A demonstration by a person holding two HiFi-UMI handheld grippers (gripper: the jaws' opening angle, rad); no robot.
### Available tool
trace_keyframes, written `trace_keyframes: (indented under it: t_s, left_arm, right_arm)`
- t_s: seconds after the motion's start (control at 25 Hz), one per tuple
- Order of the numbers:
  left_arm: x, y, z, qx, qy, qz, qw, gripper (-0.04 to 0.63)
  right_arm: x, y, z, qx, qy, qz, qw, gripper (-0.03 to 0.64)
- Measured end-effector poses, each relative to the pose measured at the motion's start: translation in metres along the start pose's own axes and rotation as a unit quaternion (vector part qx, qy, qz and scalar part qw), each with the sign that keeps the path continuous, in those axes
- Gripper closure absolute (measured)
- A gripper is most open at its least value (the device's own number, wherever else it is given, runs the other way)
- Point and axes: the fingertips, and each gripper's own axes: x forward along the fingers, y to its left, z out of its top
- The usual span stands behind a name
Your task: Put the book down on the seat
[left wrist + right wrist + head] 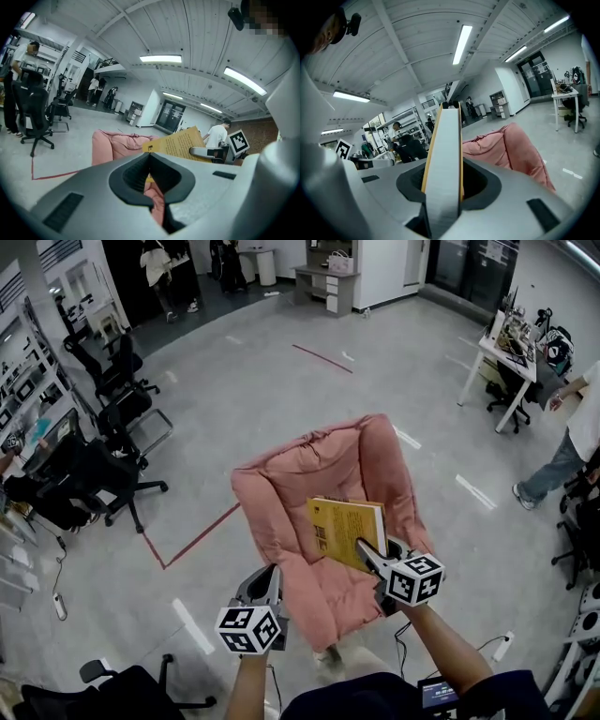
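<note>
Closest to me, the left gripper (pixel 270 571) hangs just off the front left corner of the chair. Its jaws are clenched on nothing; only pink cushion shows past them in its own view. I'd say it is parked there to stay clear of the work, since one gripper is enough to carry the book.

Just to its right, the right gripper (pixel 362 547) has its jaws clamped across the thickness of the yellow paperback book (pixel 343 524). Its own view shows the pale page edge (pixel 444 164) standing between the pads with a yellow cover on each side. It grips the book by a near corner, which leaves the far end free to touch down first.

The book hangs tilted above the seat (pixel 314 592) of the pink cushioned armchair (pixel 300 470), toward the right armrest. From the left gripper view it looks clear of the cushion, so it is not laid down yet. The soft seat slopes and sags, so I'd expect the book to settle toward the back once it is let go.

Beyond the chair, a red tape line (pixel 192 540) crosses the grey floor (pixel 281 381). Black office chairs (pixel 117 418) crowd the left side, and a white desk (pixel 502 362) stands far right, well apart from the chair.
</note>
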Motion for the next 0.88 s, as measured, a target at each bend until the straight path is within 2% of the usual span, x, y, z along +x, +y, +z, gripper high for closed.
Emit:
trace_keyframes:
  t_s: [0.52,0.88]
  left_arm:
    - [0.040,0.008,-0.040,-0.028,0.042,0.015,0.9986,0.589]
    - [0.059,0.016,-0.077,-0.063,0.050,0.026,0.9964,0.591]
  right_arm:
    - [0.033,-0.051,-0.056,0.029,0.072,-0.019,0.997,0.465]
    - [0.049,-0.070,-0.089,0.026,0.116,-0.020,0.993,0.465]
